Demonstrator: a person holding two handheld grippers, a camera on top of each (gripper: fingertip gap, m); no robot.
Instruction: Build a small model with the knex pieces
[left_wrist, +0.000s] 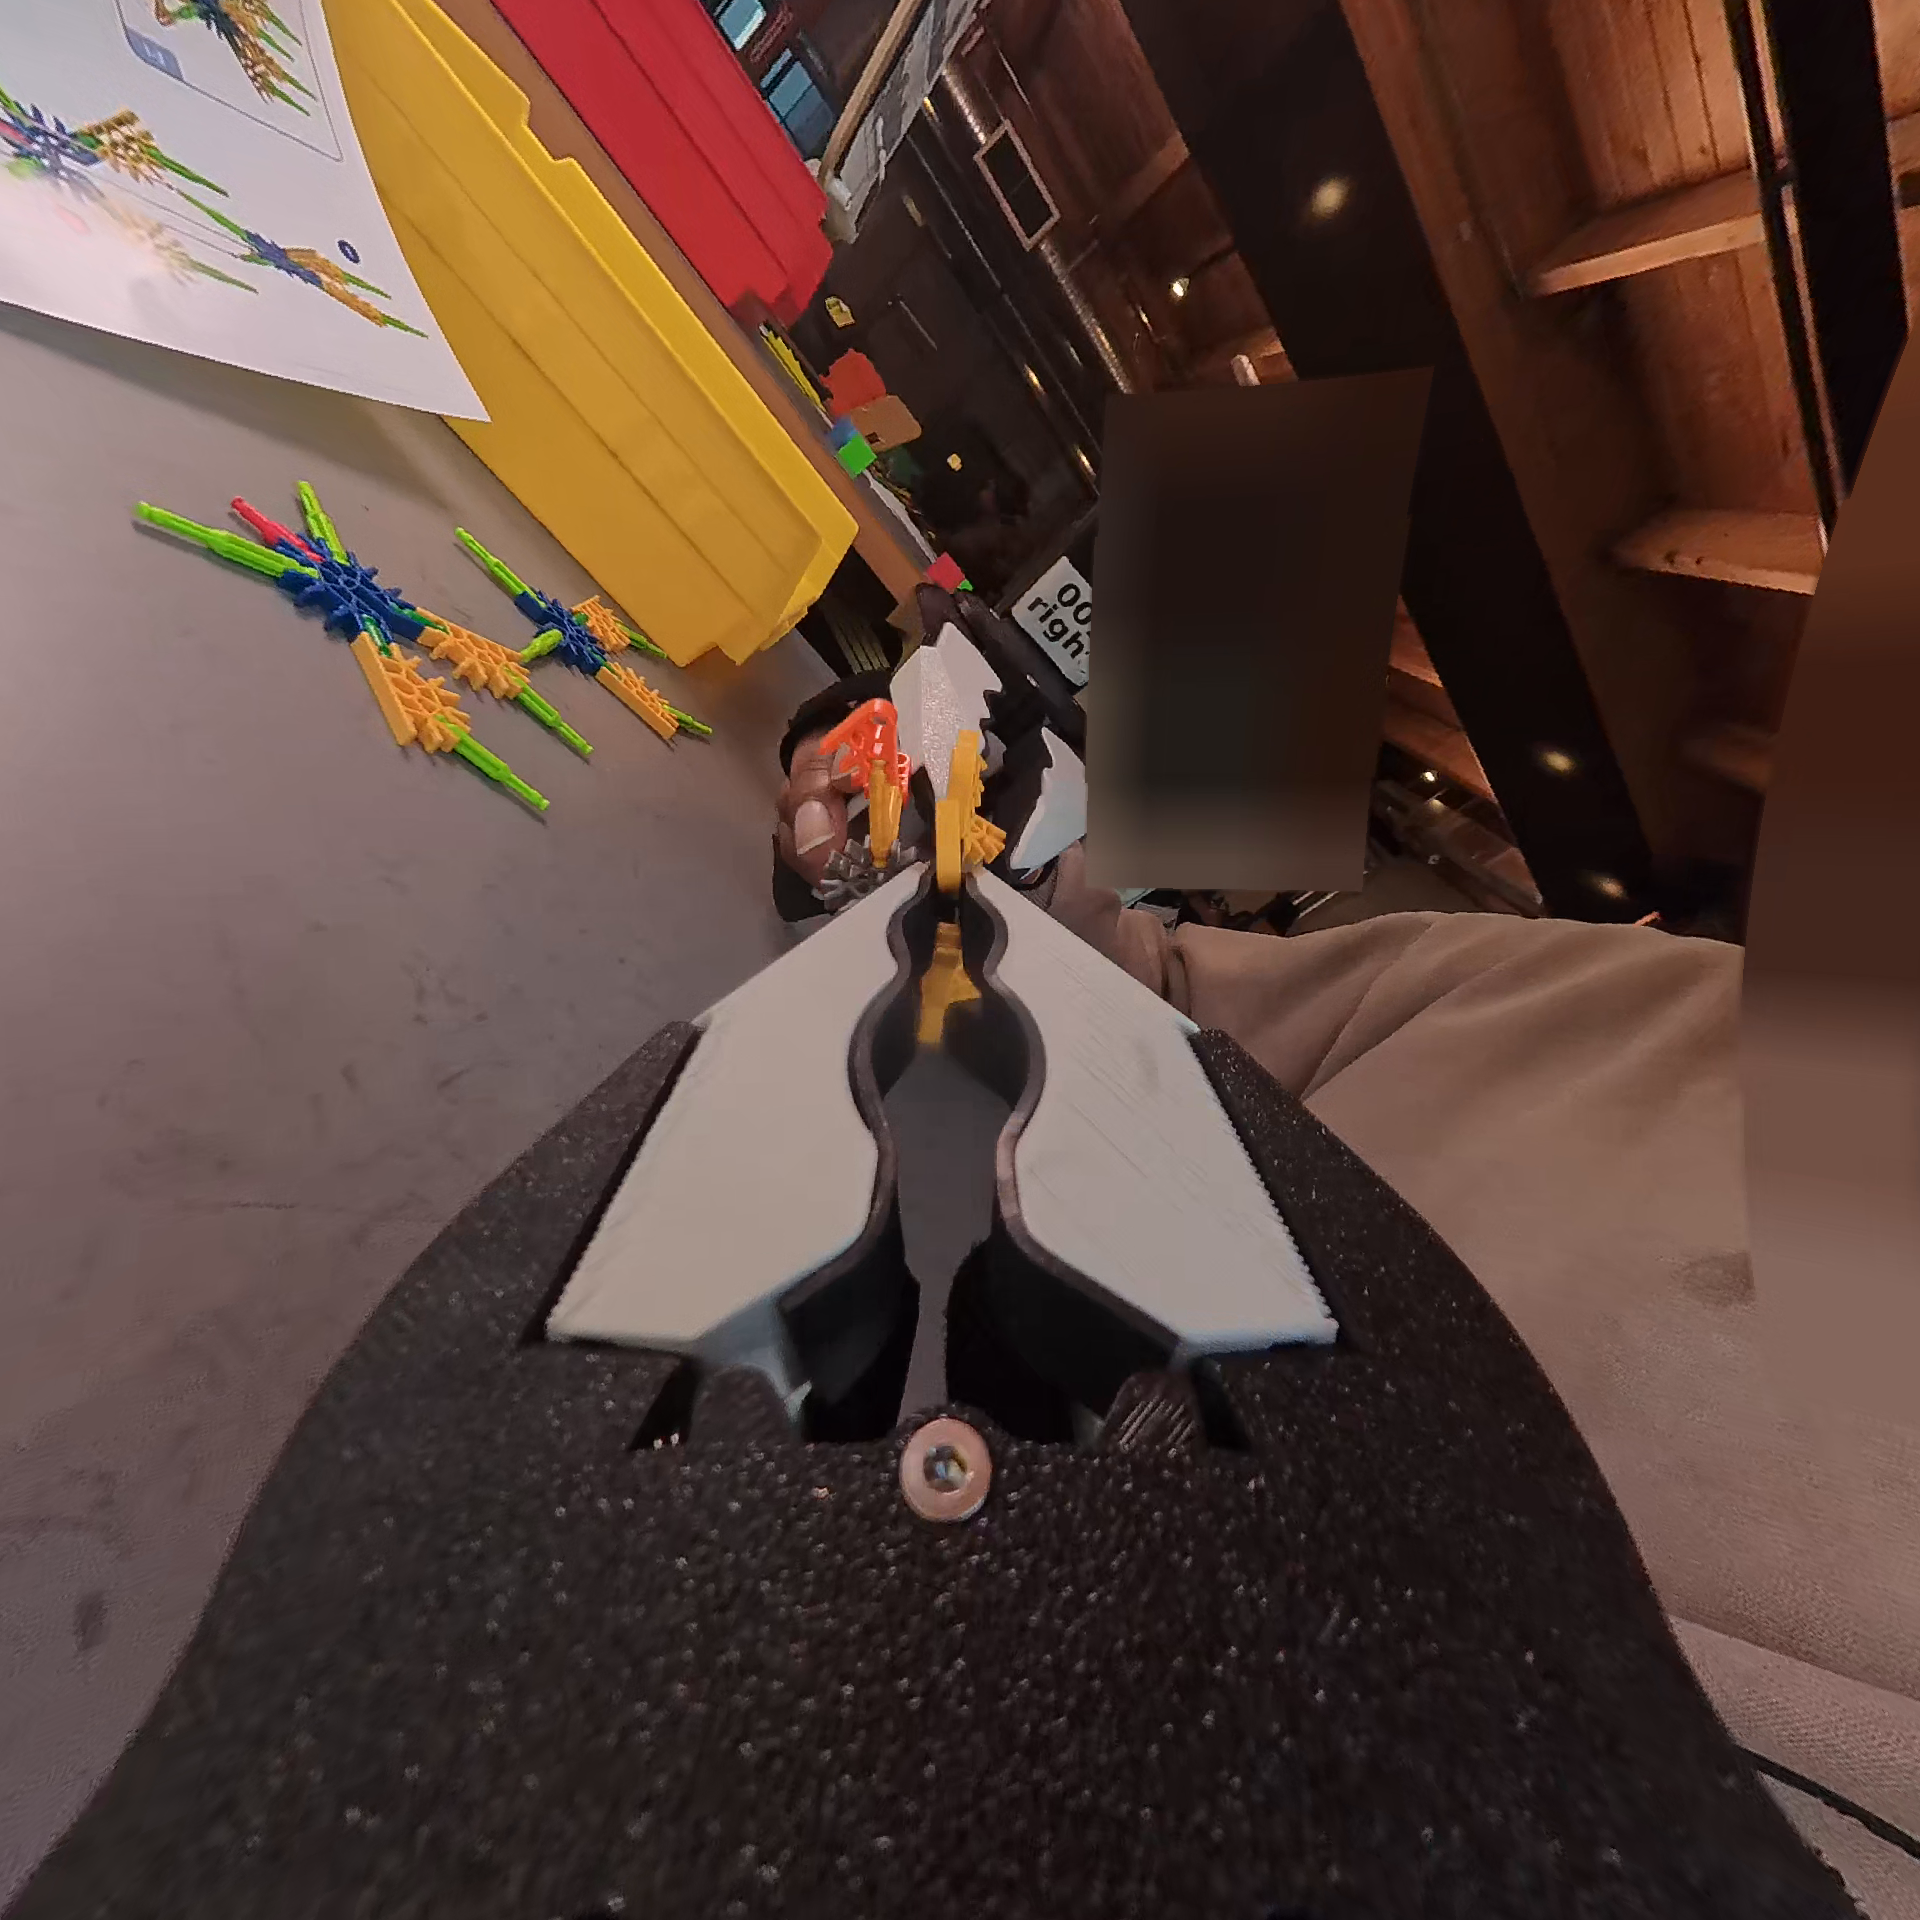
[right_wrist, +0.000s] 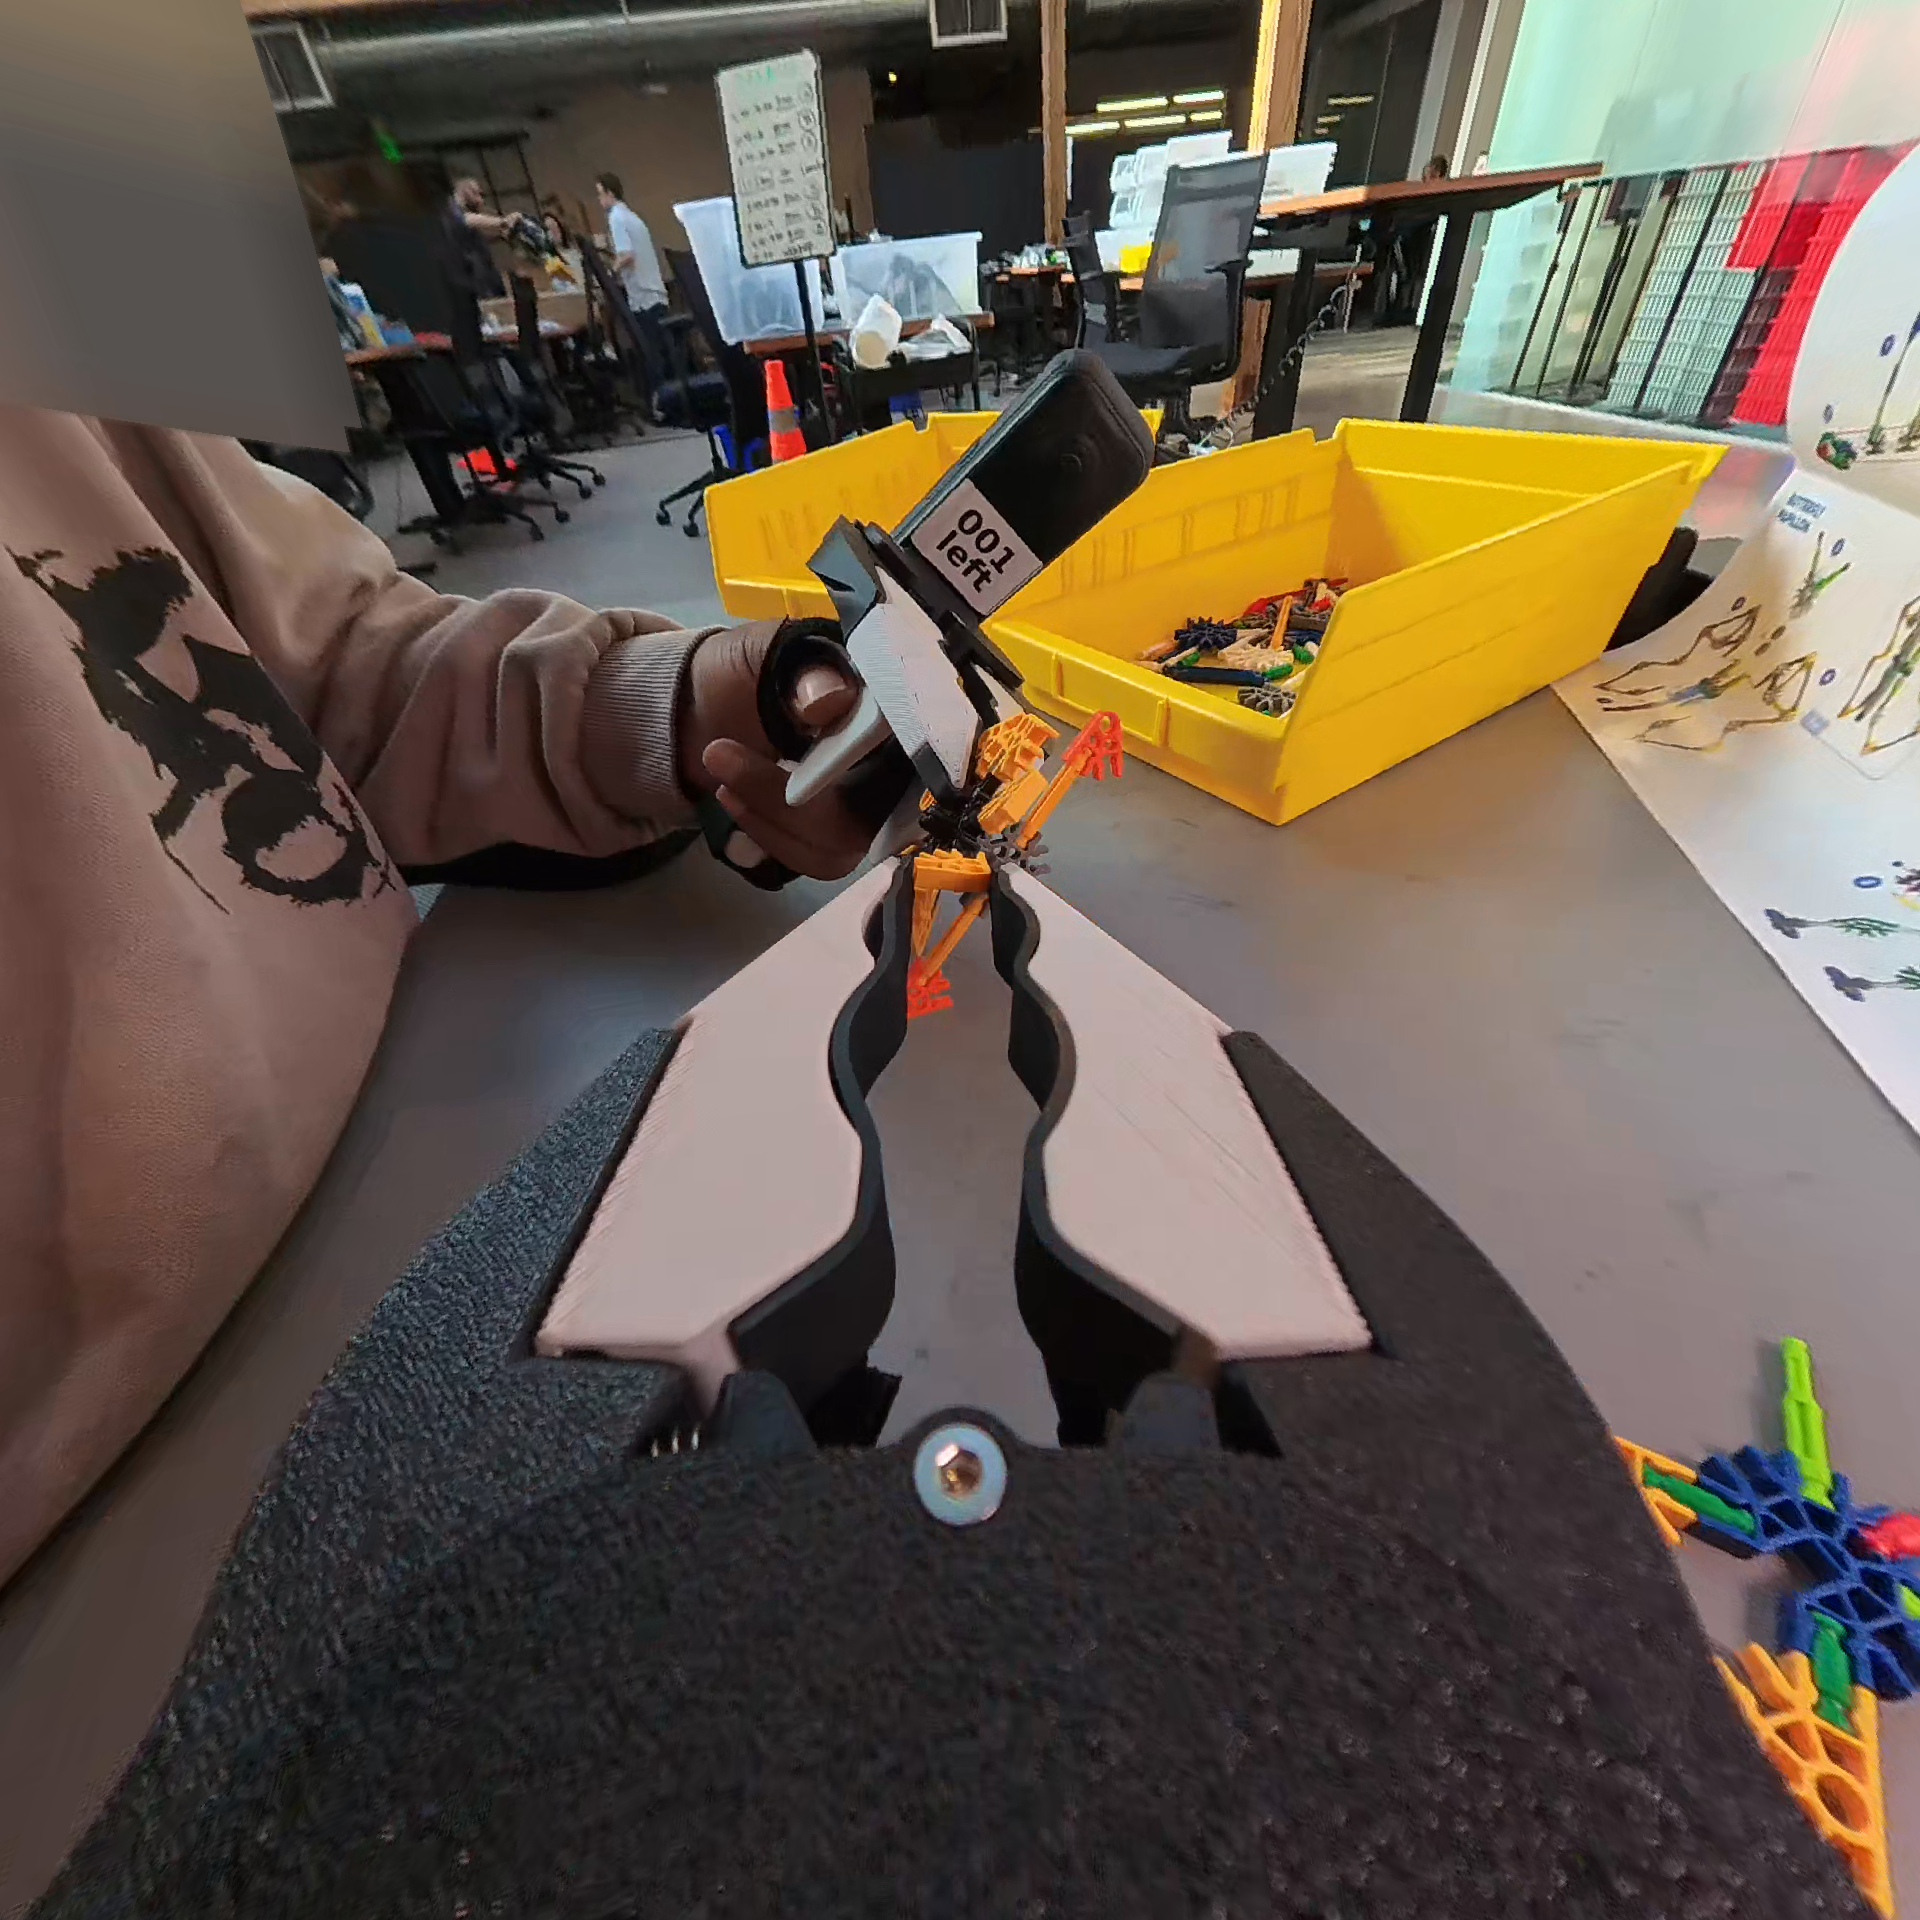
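A spiky orange-and-yellow plastic construction-toy assembly (right_wrist: 987, 821) hangs above the grey table (right_wrist: 1351, 987), pinched by both grippers: left gripper (left_wrist: 943, 883) and right gripper (right_wrist: 948, 883) clamp it (ribbed white fingers). Glossy yellow bin (right_wrist: 1455, 665) behind.

Open-plan office used as a workshop. Evidence in the right wrist view: rows of desks (right_wrist: 1403, 197), wheeled office chairs (right_wrist: 1184, 301), clear storage tubs (right_wrist: 904, 265), a whiteboard on a stand (right_wrist: 774, 156), an orange traffic cone (right_wrist: 782, 400), exposed ceiling ducts. The grey tabletop (right_wrist: 1351, 987) carries yellow parts bins (right_wrist: 1403, 623) and printed instruction sheets (right_wrist: 1766, 779). People work in the background.
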